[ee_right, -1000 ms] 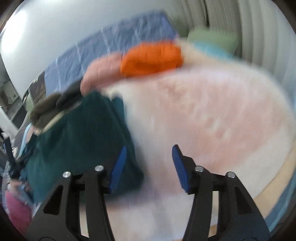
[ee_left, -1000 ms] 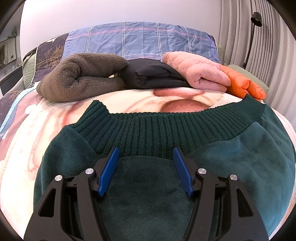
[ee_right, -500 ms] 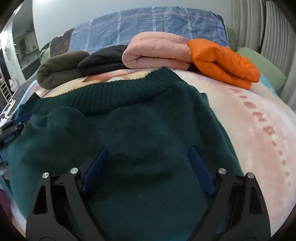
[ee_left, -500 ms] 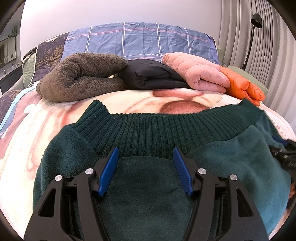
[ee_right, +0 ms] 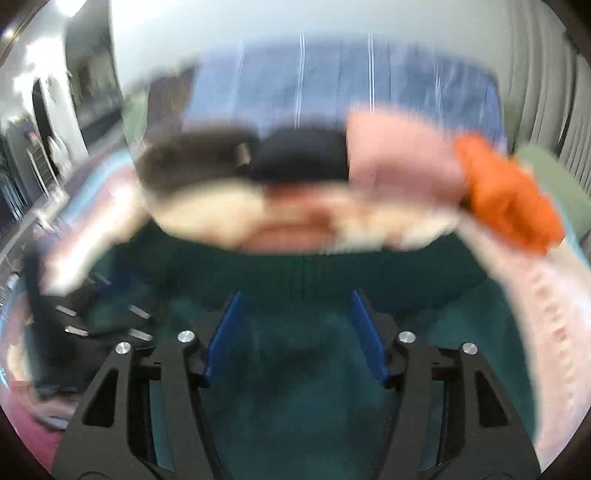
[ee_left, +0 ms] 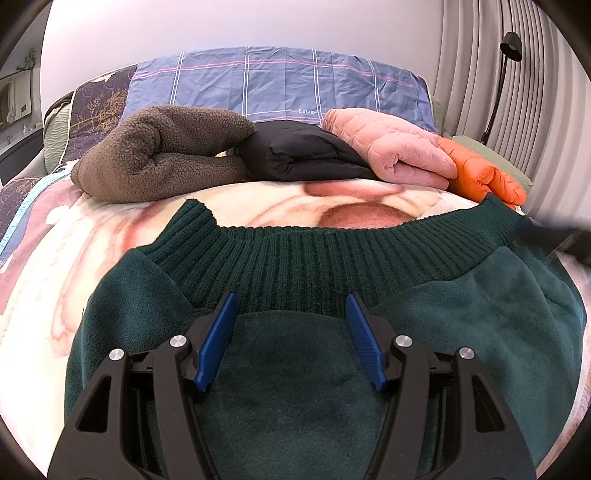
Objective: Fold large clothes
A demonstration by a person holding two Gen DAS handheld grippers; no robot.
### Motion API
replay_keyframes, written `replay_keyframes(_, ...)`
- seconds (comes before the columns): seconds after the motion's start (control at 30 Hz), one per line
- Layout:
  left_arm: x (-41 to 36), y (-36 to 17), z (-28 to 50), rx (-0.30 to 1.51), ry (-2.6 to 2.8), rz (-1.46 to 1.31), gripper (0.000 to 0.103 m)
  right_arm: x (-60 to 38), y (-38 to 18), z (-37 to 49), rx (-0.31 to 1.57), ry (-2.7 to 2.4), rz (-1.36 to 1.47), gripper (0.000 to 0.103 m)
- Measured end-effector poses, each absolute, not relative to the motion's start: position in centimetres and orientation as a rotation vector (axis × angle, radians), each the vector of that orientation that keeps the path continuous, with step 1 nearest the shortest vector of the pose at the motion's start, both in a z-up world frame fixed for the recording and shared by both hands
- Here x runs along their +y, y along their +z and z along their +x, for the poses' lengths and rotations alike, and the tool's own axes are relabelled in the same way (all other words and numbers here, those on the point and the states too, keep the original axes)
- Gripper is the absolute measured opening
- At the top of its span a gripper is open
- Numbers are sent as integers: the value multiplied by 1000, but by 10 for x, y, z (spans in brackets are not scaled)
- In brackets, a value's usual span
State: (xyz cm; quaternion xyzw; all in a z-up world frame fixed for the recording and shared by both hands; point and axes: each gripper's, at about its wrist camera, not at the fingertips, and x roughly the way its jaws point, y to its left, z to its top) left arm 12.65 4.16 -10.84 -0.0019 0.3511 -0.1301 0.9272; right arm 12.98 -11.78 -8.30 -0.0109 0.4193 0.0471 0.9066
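pale wall (ee_left: 236,26) and ribbed curtain (ee_left: 524,66) behind, black lamp (ee_left: 511,40) at the right. pink-and-cream printed blanket (ee_left: 55,280) over the bed, blue plaid pillow (ee_left: 273,81) at its head. lined up in front of the pillow, touching one another: brown fleece roll (ee_left: 159,155), black folded jacket (ee_left: 299,151), pink quilted jacket (ee_left: 391,147), orange puffer (ee_left: 480,173).

dark green sweater (ee_left: 288,413) spread flat on the blanket, ribbed hem (ee_left: 332,254) toward the pillow, fleece body nearest the cameras.

left gripper (ee_left: 291,328) poised over the sweater just below the ribbing, blue pads (ee_left: 216,339) set apart, nothing pinched between them.

right gripper (ee_right: 295,325) in a heavily blurred view, also above the green fabric, jaws closing, pads apart with only flat cloth beneath; cannot tell whether touching it. dark blurred shape (ee_right: 51,332) at that view's left edge, unreadable.
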Motion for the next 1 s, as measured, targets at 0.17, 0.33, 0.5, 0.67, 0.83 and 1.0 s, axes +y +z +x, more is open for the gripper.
replay_keyframes(0.17, 46, -107, 126, 713, -301, -44, 66, -126, -114, 139, 893, 110, -7, 67)
replay_keyframes(0.33, 46, -108, 126, 713, -305, -47, 66, -117, -110, 136, 884, 92, -55, 68)
replay_keyframes(0.5, 47, -97, 118, 748, -285, -60, 67, -119, -94, 124, 884, 62, -49, 70)
replay_keyframes(0.67, 81, -62, 87, 698, -298, -71, 74, -107, -55, 69, 736, 106, -122, 70)
replay_keyframes(0.83, 133, -110, 101, 852, -188, -93, 85, -115, -107, 66, 835, 102, -75, 77)
replay_keyframes(1.0, 186, -132, 102, 912, -319, -502, 84, -113, -81, 57, 836, 63, -53, 76)
